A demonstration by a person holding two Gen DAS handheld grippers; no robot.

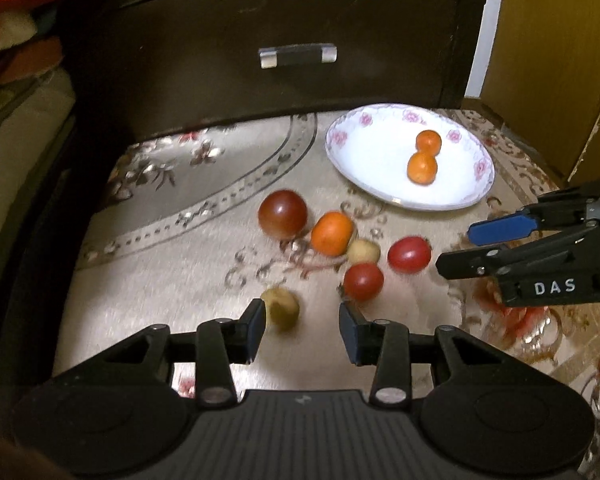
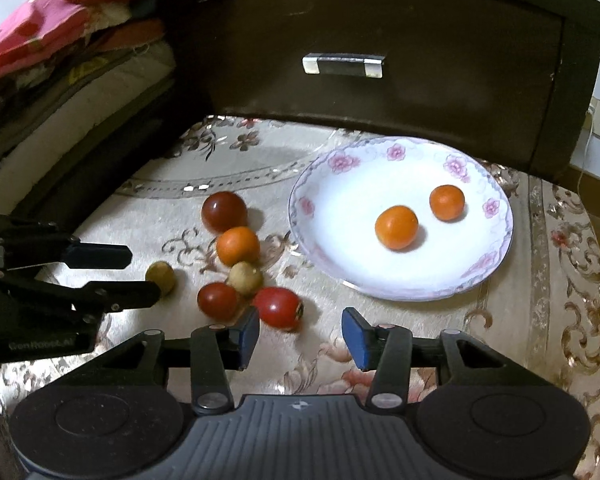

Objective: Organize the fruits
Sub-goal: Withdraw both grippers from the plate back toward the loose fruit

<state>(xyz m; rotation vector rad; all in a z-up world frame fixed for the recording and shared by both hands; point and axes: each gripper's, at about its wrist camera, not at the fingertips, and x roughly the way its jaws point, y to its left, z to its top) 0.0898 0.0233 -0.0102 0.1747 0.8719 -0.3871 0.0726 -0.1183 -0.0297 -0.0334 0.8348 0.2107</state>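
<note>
The left claw (image 1: 302,330) hovers with its jaws apart, a small brownish fruit (image 1: 281,307) just inside its left finger; the right claw (image 2: 300,334) is also spread wide and grips nothing. Two orange fruits (image 2: 396,227) lie on the flowered plate (image 2: 496,248) at far right. On the worktop (image 2: 540,320) left of it, red tomatoes (image 2: 278,307), another orange fruit and a second brownish fruit sit clustered.

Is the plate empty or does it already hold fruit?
Not empty: the plate holds two orange fruits, lying apart. Six more fruits lie on the cloth beside it.
</note>
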